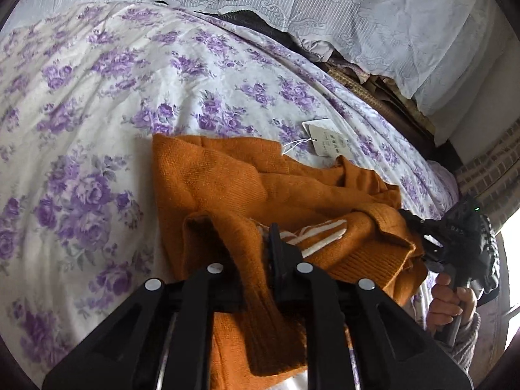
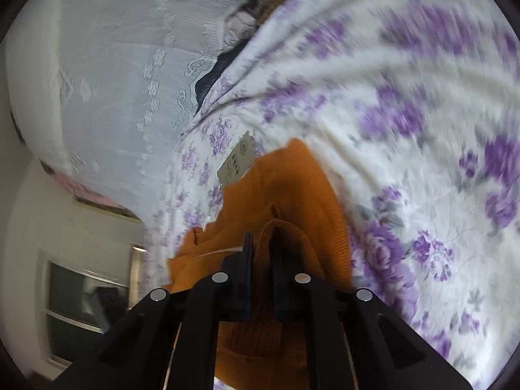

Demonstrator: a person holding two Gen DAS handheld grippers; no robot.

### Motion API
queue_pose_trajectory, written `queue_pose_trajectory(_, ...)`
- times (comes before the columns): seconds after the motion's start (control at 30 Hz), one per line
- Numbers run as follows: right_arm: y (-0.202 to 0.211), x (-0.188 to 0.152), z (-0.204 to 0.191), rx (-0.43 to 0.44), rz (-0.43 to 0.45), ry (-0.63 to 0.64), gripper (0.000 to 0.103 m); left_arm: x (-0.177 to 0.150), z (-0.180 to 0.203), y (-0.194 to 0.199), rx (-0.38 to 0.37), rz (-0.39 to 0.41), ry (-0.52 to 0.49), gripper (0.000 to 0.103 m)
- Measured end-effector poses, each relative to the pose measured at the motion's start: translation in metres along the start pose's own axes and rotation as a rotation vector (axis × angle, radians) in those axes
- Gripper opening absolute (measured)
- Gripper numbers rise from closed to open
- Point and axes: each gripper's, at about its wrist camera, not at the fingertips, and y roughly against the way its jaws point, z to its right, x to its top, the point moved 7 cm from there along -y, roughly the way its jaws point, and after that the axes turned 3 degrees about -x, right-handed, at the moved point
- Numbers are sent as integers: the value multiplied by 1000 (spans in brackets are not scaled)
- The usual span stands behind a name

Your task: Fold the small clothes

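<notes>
A white bedsheet printed with purple roses (image 1: 97,104) spreads across the bed, and on its near right part lies a rumpled orange knitted sweater (image 1: 221,178), a white paper swing tag (image 1: 323,139) on string resting on the sheet just beyond its far edge. The left gripper (image 1: 256,253) is clamped on a fold of the sweater's near hem, while the right gripper (image 2: 261,253) is likewise pinched shut on a ribbed orange edge. Soft, light and limp, the knit will likely sag and stretch, so hems and ribbed edges look the surest holds.
</notes>
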Motion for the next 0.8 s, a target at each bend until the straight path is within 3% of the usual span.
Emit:
queue_pose_trajectory(0.07,4,0,0,31,-12,-10,15,1,0,7,-28,8,3,15)
queue_pose_trajectory(0.13,13,-1,-8,22,10,30,31,2,2,18,-47,34,1,21)
queue_pose_trajectory(0.2,23,-4,-20,21,26,80,34,3,6,30,-52,58,-24,29)
queue_pose_trajectory(0.33,48,-13,-55,-23,87,234,34,1,11,48,44,114,-97,59)
queue_pose_trajectory(0.37,52,-24,-74,-10,70,320,34,2,12,54,74,138,-120,62)
queue_pose_trajectory(0.53,40,-61,-103,10,-33,470,34,-1,21,68,41,126,-161,65)
queue_pose_trajectory(0.7,8,-102,-109,-40,-185,609,34,-35,46,65,-15,12,-315,65)
queue_pose_trajectory(0.8,-6,-107,-99,-71,-229,609,34,-58,54,55,-13,-50,-390,69)
